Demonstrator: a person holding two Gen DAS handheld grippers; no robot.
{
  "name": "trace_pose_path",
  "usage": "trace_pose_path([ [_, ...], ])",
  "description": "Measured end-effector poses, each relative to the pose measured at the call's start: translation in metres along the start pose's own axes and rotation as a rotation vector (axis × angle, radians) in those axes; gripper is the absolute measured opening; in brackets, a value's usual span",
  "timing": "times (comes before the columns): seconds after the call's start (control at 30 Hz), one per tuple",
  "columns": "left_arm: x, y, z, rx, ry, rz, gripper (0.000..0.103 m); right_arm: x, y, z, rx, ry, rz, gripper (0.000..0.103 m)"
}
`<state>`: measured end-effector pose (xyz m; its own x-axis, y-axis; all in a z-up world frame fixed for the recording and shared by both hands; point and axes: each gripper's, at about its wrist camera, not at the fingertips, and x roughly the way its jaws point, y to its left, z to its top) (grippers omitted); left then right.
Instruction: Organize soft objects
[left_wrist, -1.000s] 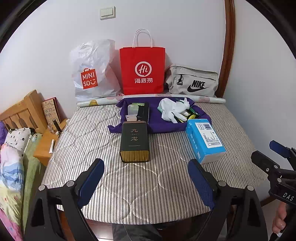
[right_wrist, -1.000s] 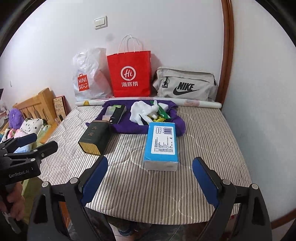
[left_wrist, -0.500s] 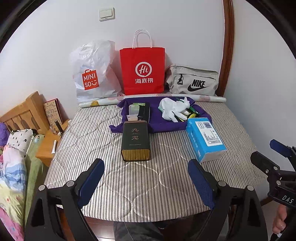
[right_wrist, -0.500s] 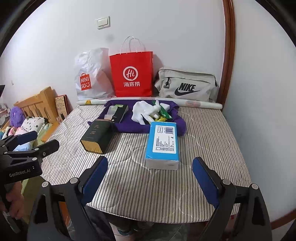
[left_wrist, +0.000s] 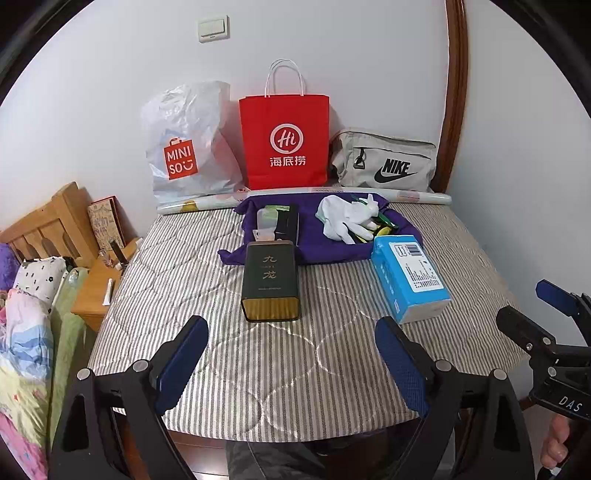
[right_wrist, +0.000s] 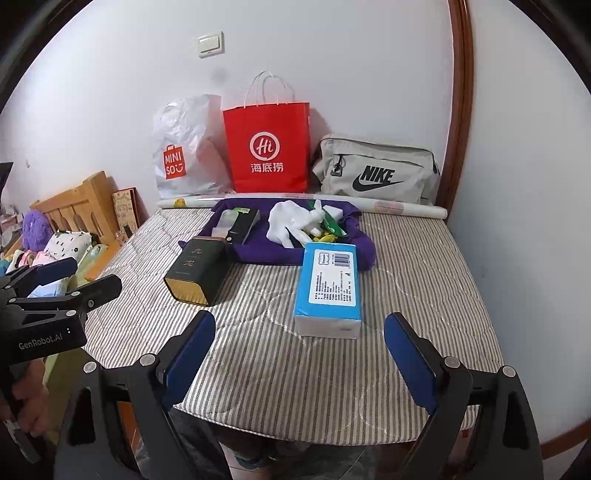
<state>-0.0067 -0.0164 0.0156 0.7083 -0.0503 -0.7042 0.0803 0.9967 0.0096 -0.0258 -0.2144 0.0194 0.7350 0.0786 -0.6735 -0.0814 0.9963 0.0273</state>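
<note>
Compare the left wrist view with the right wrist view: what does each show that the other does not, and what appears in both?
Only the left wrist view shows the small wooden bedside table. Only the right wrist view shows the purple plush toy. Both show the striped mattress, dark green tin, blue box, white gloves on the purple cloth, the red paper bag, and each other's open gripper: right gripper, left gripper.

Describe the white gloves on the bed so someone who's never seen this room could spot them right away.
Start at the striped quilted mattress and look toward the wall, where a crumpled purple cloth is spread in front of the red paper bag. On the cloth's right half lie the white fabric gloves, the only limp white thing there, unlike the boxes nearby.
</note>
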Motion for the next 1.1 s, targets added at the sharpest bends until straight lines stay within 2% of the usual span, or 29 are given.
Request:
trace_pose_path([
  [1.1, -0.0021, 0.0013, 0.001, 0.003, 0.0, -0.006, 0.092, -0.0035, -0.0039, 0.0014, 0.004, -0.001, 0.006, 0.092],
])
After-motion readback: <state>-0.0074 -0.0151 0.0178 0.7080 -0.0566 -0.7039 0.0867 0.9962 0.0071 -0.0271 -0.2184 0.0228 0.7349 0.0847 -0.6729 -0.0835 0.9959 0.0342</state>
